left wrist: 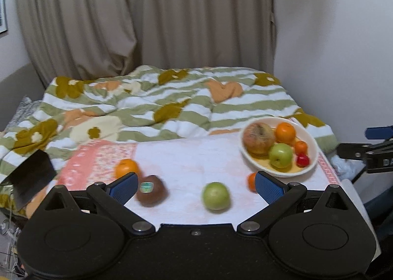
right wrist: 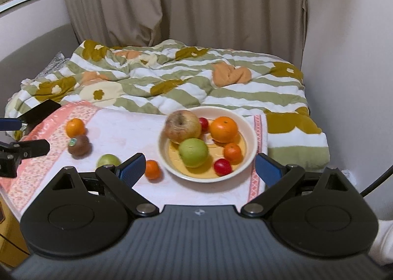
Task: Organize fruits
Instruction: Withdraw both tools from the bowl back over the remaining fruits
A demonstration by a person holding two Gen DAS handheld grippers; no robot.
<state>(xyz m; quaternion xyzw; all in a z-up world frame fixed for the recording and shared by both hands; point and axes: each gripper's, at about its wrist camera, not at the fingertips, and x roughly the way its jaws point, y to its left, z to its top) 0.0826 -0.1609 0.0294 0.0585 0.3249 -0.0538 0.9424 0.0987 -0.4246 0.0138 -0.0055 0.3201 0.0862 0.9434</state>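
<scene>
above the near edge of the cloth (left wrist: 186, 157), the left gripper (left wrist: 196, 188) is wide open and holds nothing. a kiwi (left wrist: 152, 190) and an apple (left wrist: 216, 196) lie loose between its fingers. the right gripper (right wrist: 199, 169), wide open too, is empty by the bowl (right wrist: 250, 132).

My left tongs (left wrist: 195, 185) stand wide apart, bare cloth ahead of them between the kiwi (left wrist: 152, 191) and green apple (left wrist: 216, 196). Ahead of my right tongs (right wrist: 199, 169), the bowl (right wrist: 250, 130) and a small orange (right wrist: 152, 169) block passage.
</scene>
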